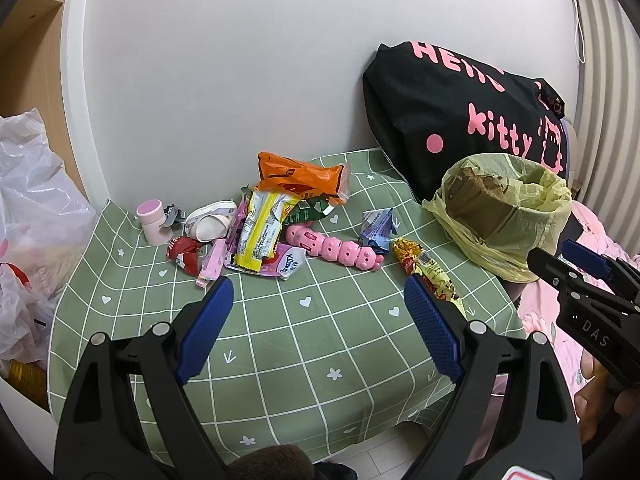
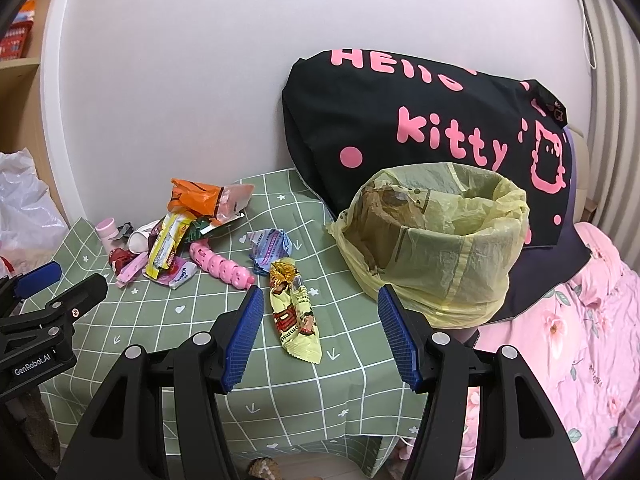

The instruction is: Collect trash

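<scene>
Counting one lined bin (image 2: 436,240) at the table's (image 2: 192,320) right, one yellow wrapper (image 2: 298,320) beside it, a wrapper pile (image 1: 260,232) by the wall; left gripper (image 1: 318,320) and right gripper (image 2: 318,332) both gape empty.

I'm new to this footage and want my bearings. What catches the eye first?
A big black pillow with pink lettering leans on the wall at the back right. In front of it stands a bin lined with a yellow bag. Left of that, a heap of wrappers litters the green checked tablecloth.
</scene>
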A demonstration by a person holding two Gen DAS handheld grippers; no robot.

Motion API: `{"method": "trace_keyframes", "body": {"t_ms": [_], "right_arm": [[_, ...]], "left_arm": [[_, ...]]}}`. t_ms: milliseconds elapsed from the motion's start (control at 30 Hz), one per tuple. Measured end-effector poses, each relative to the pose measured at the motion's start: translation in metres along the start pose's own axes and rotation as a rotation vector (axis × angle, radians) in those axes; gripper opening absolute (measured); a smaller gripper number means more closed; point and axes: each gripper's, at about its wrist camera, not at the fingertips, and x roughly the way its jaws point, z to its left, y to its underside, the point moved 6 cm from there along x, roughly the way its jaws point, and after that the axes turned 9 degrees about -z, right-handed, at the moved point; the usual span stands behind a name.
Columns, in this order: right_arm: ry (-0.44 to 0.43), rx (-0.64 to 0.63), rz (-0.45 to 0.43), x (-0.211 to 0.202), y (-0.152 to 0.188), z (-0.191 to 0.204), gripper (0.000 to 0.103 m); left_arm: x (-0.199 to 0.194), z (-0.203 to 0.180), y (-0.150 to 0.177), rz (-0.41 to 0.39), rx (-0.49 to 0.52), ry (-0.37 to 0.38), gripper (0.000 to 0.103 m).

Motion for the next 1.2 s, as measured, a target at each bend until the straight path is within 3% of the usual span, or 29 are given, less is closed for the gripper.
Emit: {"method": "trace_keyframes", "body": {"t_ms": [767,933,1200], "right_arm": [[-0.007,-0.001,0.007,0.006,0.001,0.002,0.056],[-0.041,0.007,0.017,0.022,-0.006,0.007,0.056],[-0.113,0.006,0.086,0.073,-0.001,0.025,0.056]], "left_arm": [[0.005,0.005,0.0,0.007,-0.01,0.001,0.083],[0.023,0.028,-0.001,0.042,-0.055,0.014,0.083],[0.066,0.087,-0.007,0.099,-0.113,-0.056,0.083]]}}
